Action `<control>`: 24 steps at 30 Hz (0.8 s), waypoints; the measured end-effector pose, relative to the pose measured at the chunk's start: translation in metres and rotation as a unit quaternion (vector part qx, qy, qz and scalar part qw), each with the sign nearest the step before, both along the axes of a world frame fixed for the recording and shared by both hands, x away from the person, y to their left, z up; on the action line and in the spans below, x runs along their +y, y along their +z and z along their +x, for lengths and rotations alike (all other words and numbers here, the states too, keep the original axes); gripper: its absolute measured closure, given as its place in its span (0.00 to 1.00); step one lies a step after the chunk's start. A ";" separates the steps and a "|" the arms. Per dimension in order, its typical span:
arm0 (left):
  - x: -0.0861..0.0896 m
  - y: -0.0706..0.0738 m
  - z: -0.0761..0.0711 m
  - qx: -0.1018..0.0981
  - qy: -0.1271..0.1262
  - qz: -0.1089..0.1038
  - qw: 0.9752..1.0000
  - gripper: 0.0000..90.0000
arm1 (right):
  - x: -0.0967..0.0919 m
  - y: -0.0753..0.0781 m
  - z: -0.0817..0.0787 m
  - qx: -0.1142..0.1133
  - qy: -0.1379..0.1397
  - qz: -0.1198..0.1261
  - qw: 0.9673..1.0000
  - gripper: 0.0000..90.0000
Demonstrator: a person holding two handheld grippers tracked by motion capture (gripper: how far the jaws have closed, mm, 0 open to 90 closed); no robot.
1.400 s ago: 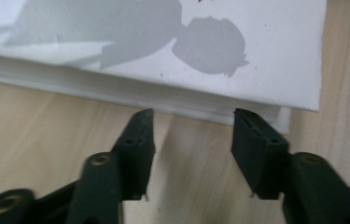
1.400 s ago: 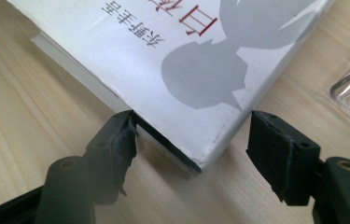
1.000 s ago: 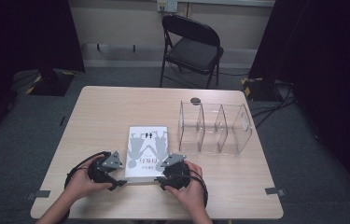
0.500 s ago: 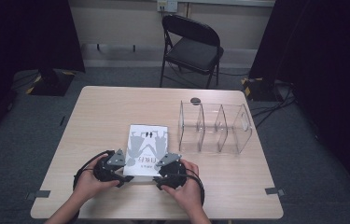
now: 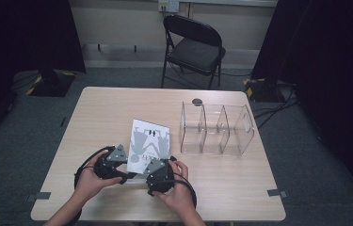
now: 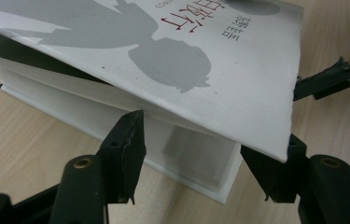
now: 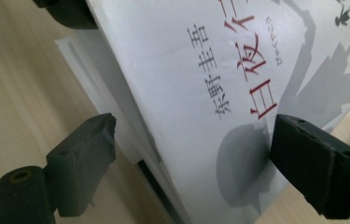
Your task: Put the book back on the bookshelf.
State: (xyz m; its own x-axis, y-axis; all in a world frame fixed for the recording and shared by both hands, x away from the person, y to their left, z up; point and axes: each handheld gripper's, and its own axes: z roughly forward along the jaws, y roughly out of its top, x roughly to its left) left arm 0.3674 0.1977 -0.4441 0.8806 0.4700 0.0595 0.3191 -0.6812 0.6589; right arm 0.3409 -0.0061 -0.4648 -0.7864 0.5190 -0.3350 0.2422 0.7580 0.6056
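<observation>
A thick white book (image 5: pixel 149 140) with grey silhouettes and red lettering on its cover lies near the table's front edge, its near end raised. My left gripper (image 5: pixel 128 175) comes at its near left corner. In the left gripper view the left gripper (image 6: pixel 200 147) straddles the page block (image 6: pixel 186 144), its jaws having just closed onto it, while the cover (image 6: pixel 238 79) lifts above the pages. My right gripper (image 5: pixel 155 164) is at the near edge. In the right gripper view the right gripper (image 7: pixel 191 135) has its jaws just widened, standing apart on either side of the cover (image 7: pixel 186 79) without pressing it.
A clear plastic divider rack (image 5: pixel 216 129) with several compartments stands right of the book. A small dark disc (image 5: pixel 197 101) lies behind it. A black folding chair (image 5: pixel 195 49) stands beyond the wooden table (image 5: pixel 108 113). Cables trail from both grippers.
Both hands drew in toward the book's near edge, the right one sliding left. The left gripper rose and the book's near end came up. The right jaws spread wider.
</observation>
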 end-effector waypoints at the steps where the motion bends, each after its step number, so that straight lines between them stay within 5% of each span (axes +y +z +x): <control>1: 0.000 0.000 0.000 0.001 0.001 0.001 1.000 0.45 | 0.002 0.000 0.000 -0.008 0.000 -0.005 1.000 0.16; 13: -0.004 0.002 0.002 0.008 -0.005 0.030 1.000 0.44 | 0.012 -0.006 0.003 -0.060 0.000 0.001 0.998 0.26; 17: -0.005 0.004 0.001 0.001 -0.002 0.028 1.000 0.44 | 0.012 -0.003 0.005 -0.053 0.003 -0.005 0.999 0.25; 24: -0.005 0.004 0.000 -0.006 -0.004 0.021 1.000 0.44 | 0.018 -0.004 0.007 -0.059 -0.008 0.024 0.998 0.19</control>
